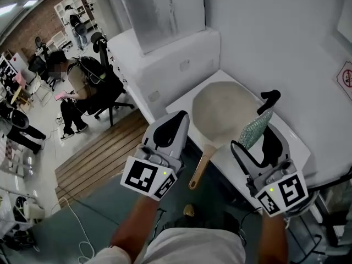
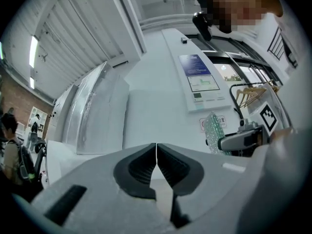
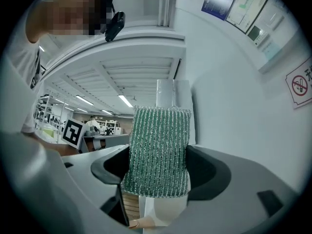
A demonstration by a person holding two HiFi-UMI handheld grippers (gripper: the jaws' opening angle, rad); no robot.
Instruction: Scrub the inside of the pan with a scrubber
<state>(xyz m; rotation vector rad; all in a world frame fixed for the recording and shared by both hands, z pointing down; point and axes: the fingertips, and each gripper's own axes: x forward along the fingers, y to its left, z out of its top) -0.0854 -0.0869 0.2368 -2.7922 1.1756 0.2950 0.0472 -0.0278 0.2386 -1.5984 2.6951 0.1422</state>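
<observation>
A beige pan (image 1: pixel 224 111) lies on the white counter (image 1: pixel 290 137), its wooden handle (image 1: pixel 201 169) sticking out over the front edge. My right gripper (image 1: pixel 266 130) is raised over the pan's right side and is shut on a green ribbed scrubber (image 1: pixel 254 130), which stands upright between the jaws (image 3: pixel 158 152). My left gripper (image 1: pixel 170 128) hangs left of the pan handle, off the counter, jaws pressed together with nothing between them (image 2: pixel 156 156). In the left gripper view the scrubber (image 2: pixel 215 136) and right gripper (image 2: pixel 242 139) appear at the right.
A white appliance (image 1: pixel 165 59) stands behind the counter on the left. A white wall (image 1: pixel 286 43) with a red prohibition sign (image 1: pixel 346 77) rises behind the pan. Wooden floor slats (image 1: pixel 104 153) lie below, and people sit at desks (image 1: pixel 71 87) far left.
</observation>
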